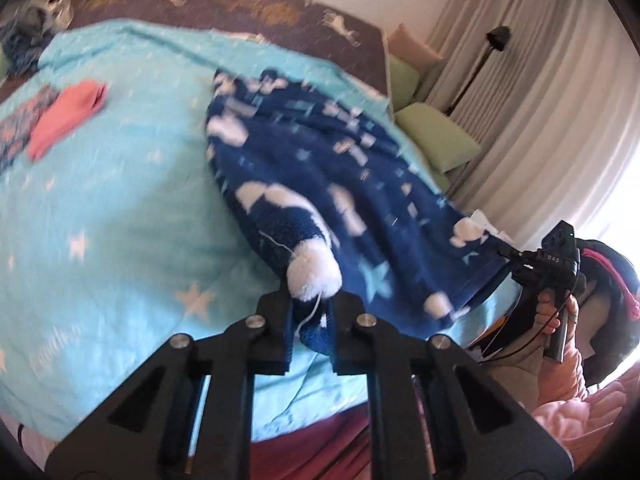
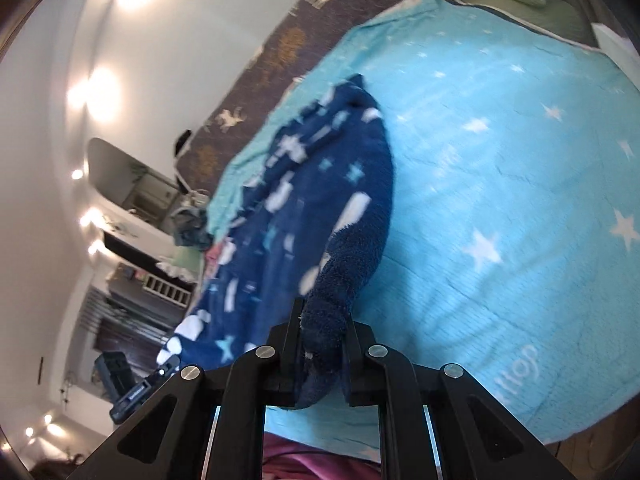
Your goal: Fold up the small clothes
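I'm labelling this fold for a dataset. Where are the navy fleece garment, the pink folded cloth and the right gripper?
navy fleece garment (image 1: 320, 184): left wrist view, middle of the spread fabric.
pink folded cloth (image 1: 66, 118): left wrist view, centre of its top face.
right gripper (image 2: 322, 344): right wrist view, between its fingertips, shut on fleece.

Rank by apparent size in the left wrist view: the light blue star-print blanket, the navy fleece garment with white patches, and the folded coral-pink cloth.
1. Light blue star-print blanket, largest.
2. Navy fleece garment; it is nearer the camera, which inflates it.
3. Folded coral-pink cloth, smallest, though farther away.
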Motion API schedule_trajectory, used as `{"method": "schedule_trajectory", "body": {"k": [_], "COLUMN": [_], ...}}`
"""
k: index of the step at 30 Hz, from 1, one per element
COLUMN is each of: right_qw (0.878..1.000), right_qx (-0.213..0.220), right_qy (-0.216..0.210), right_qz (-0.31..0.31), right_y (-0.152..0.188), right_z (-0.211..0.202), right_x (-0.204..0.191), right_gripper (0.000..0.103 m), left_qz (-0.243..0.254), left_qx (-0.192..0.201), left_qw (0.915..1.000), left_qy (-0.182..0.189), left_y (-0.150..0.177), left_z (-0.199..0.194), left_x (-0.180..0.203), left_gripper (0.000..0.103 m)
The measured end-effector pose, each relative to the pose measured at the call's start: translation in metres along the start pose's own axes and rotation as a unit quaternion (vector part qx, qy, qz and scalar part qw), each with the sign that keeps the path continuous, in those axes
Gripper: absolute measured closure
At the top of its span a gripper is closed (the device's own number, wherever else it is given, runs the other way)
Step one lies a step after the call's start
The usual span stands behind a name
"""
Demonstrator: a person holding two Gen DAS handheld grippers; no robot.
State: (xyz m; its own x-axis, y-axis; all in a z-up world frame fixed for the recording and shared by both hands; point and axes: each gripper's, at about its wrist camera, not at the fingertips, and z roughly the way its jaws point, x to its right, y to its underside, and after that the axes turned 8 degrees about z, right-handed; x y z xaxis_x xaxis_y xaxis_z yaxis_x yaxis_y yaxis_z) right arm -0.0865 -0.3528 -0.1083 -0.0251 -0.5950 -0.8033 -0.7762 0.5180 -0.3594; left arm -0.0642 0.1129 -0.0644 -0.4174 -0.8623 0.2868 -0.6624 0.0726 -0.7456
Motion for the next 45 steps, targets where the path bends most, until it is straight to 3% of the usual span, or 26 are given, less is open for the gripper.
{"method": "schedule_trajectory", "body": {"k": [6, 10, 13, 21, 28, 33, 36, 40, 42, 45], "right_qw": [0.999, 0.998, 0.996, 0.992, 0.990, 0.988, 0.989, 0.989, 0.988, 0.990], "right_qx": [0.005, 0.018, 0.038, 0.075, 0.094, 0.099, 0.083, 0.043, 0.027, 0.011], "right_qy": [-0.035, -0.035, -0.036, -0.024, 0.004, 0.037, 0.073, 0.127, 0.146, 0.142], "right_qz": [-0.023, -0.048, -0.071, -0.096, -0.108, -0.114, -0.101, -0.067, -0.046, -0.023], "right_y": [-0.026, -0.058, -0.089, -0.194, -0.277, -0.337, -0.368, -0.390, -0.390, -0.383], "right_z": [-0.003, -0.002, 0.000, 0.041, 0.105, 0.175, 0.232, 0.303, 0.323, 0.335], "right_x": [-0.033, -0.058, -0.082, -0.120, -0.136, -0.136, -0.121, -0.077, -0.052, -0.024], "right_gripper": [0.090, 0.090, 0.090, 0.090, 0.090, 0.090, 0.090, 0.089, 0.086, 0.086], "left_qz": [0.044, 0.081, 0.100, 0.085, 0.081, 0.075, 0.056, 0.025, 0.015, 0.015], "left_qx": [0.036, 0.057, 0.077, 0.107, 0.080, 0.044, 0.004, -0.066, -0.082, -0.069], "left_qw": [0.9983, 0.9945, 0.9905, 0.9865, 0.9859, 0.9850, 0.9849, 0.9823, 0.9816, 0.9837], "left_qy": [-0.014, -0.036, -0.054, -0.090, -0.122, -0.149, -0.164, -0.173, -0.172, -0.165], "left_y": [-0.048, -0.093, -0.129, -0.222, -0.293, -0.331, -0.334, -0.312, -0.304, -0.300], "left_z": [-0.005, 0.002, 0.008, 0.048, 0.135, 0.220, 0.276, 0.346, 0.361, 0.353], "left_x": [0.015, 0.020, 0.018, -0.017, -0.061, -0.102, -0.133, -0.168, -0.175, -0.173], "left_gripper": [0.089, 0.089, 0.089, 0.089, 0.089, 0.089, 0.089, 0.089, 0.088, 0.086]}}
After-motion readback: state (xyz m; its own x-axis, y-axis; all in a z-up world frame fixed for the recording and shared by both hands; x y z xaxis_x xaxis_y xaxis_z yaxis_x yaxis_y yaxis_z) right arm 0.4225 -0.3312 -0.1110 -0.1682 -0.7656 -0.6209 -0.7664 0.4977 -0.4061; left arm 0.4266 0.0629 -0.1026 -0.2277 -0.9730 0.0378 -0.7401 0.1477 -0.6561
